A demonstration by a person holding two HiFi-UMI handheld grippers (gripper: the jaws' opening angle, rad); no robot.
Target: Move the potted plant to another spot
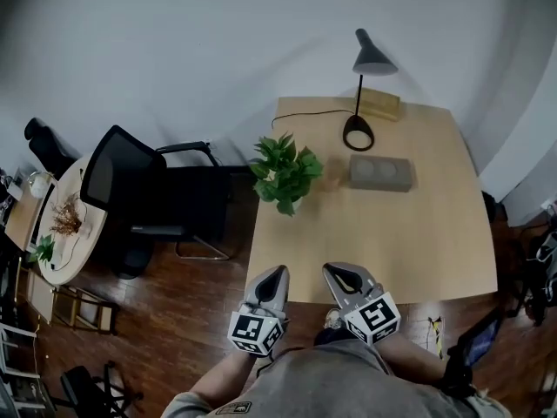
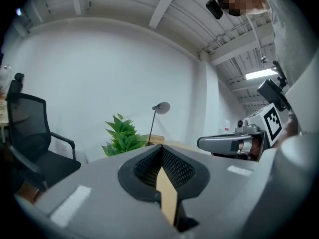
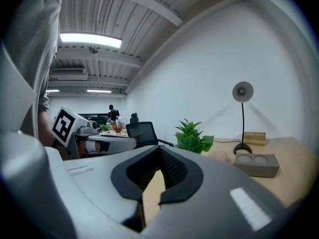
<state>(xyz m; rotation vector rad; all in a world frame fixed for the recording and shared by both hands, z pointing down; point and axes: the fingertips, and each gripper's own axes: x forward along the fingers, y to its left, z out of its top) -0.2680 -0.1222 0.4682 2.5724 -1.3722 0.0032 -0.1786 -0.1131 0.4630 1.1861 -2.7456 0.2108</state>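
The plant [image 1: 285, 174] stands upright on the bench [image 1: 418, 242], in the far left part of its top, close to the left edge. From above, its bushy green leaves hide the pot. The left claw [image 1: 279, 272] is at the near edge of the bench, on the left side. It is shut tight with nothing in it. The right claw [image 1: 336, 272] is at the same near edge, just beside the left one. It is shut tight too, with nothing in it. Both claws point across the bench toward its far side, and both are well apart from the plant. A black lamp [image 1: 359, 103] stands by the far edge of the bench, with its shade up high and its round foot on the top. A thin black cord [image 1: 305, 113] runs from the foot along the far edge toward the left. A little wood block [image 1: 376, 104] lies at the far edge, behind the lamp's pole. A grey block [image 1: 380, 172] with 2 round dips lies on the bench, a bit nearer than the lamp's foot. A black chair [image 1: 144, 194] stands on the floor [image 1: 187, 320] just off the left edge of the bench. The person [image 1: 331, 386] in a grey top is at the near edge, holding the 2 claws.
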